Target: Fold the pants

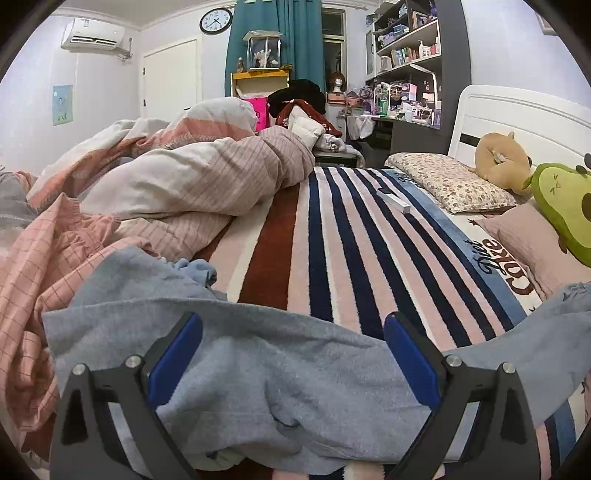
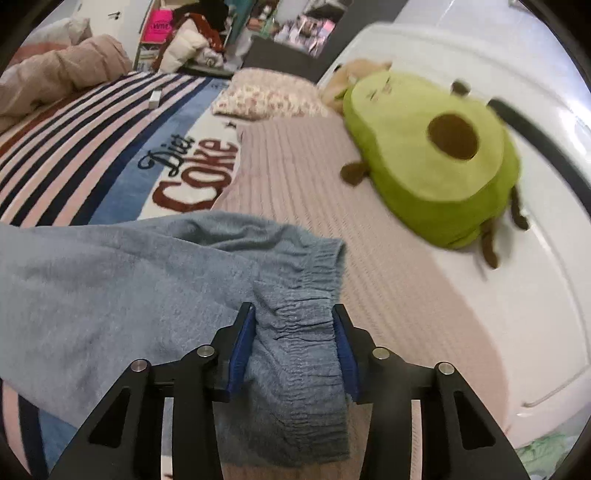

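- left wrist view, nearest: left tool (image 1: 293,354) with blue pads spread wide, touching nothing; the grey-blue pants (image 1: 236,369) lie slack beneath and between them, likely just let go or not yet taken.
- right wrist view, nearest: right tool (image 2: 293,347) with pads partly drawn in around the gathered elastic waistband (image 2: 299,332), cloth bunched between them; whether they press on it cannot be told. judged a hold on the band for carrying it over in a fold.
- pants spread across the striped blanket (image 1: 332,236) on the bed, one end toward the pink checked cloth (image 1: 44,280).
- blanket lettering reads "diet coke" (image 2: 192,166).
- beyond: rumpled duvet (image 1: 192,177), floral pillow (image 1: 450,184), avocado plush (image 2: 436,155).
- far wall: clock (image 1: 216,21), air conditioner (image 1: 94,34).
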`<state>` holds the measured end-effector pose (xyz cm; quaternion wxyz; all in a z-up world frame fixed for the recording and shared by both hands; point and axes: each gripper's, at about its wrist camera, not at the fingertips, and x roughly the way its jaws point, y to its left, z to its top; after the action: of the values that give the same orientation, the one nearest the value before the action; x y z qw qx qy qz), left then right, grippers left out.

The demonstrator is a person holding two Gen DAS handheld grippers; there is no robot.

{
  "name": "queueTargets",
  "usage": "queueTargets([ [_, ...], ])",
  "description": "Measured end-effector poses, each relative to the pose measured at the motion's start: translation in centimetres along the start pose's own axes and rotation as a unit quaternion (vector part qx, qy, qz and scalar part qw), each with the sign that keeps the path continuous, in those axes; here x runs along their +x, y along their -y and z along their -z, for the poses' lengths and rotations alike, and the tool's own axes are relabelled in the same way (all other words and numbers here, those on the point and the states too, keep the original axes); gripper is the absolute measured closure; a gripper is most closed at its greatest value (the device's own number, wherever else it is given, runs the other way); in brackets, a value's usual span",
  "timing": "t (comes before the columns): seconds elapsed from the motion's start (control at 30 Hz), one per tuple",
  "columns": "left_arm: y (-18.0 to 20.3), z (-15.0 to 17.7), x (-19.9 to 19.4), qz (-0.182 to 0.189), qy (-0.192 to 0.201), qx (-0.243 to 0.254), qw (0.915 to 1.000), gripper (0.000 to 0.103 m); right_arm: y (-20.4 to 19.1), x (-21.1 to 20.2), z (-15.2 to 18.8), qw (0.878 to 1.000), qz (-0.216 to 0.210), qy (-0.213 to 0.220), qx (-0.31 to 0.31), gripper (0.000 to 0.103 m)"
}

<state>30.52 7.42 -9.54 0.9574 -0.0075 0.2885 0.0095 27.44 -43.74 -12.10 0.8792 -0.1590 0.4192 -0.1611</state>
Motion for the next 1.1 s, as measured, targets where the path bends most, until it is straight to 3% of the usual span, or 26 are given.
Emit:
queueTargets([
  [0.07,-0.1,-0.1,0.2,0.000,-0.002,-0.001,1.0000,0.006,-0.1,-0.9,0.2,1.000,0.003,0.010,-0.002,0.077],
  [0.27,-0.5,-0.1,0.0,-0.010,0.003,-0.002,0.9999,0.006,-0.2,-1.6,-2.1,0.998,0.011,0.055,0.001,0.081],
  [0.53,-2.3,0.1,0.7,-0.062,-0.001,-0.015,0.9980,0.006,0.1,4.8,-5.7,0.999,0.028,0.043,-0.003,0.079],
  [0.6,-2.8,0.1,0.7,-0.069,-0.004,-0.023,0.9974,0.006,0.1,7.0,-5.5,1.000,0.016,0.014,0.002,0.072],
  [0.67,-3.5,0.0,0.1,-0.071,0.002,-0.034,0.9969,0.006,0.3,7.9,-5.1,1.000,0.000,0.003,0.009,0.044],
  [0.73,-4.2,-0.2,-1.1,-0.076,0.008,-0.041,0.9962,0.006,0.8,7.1,-4.7,1.000,-0.008,0.010,0.023,0.025],
  [0.83,-6.0,0.0,-2.9,-0.061,0.002,-0.067,0.9959,0.005,1.7,5.9,-3.5,0.998,-0.048,-0.009,0.046,0.022],
  [0.9,-7.4,0.6,-3.7,-0.091,-0.012,-0.077,0.9928,0.005,2.1,5.4,-2.5,0.996,-0.063,-0.026,0.058,0.022],
  [1.0,-9.0,2.0,-3.9,-0.120,-0.046,-0.086,0.9880,0.005,2.5,5.0,-0.7,0.988,-0.118,-0.046,0.084,0.021],
  [1.1,-10.6,3.9,-4.1,-0.115,-0.067,-0.119,0.9839,0.005,1.7,4.6,0.1,0.991,-0.109,-0.035,0.070,0.023],
])
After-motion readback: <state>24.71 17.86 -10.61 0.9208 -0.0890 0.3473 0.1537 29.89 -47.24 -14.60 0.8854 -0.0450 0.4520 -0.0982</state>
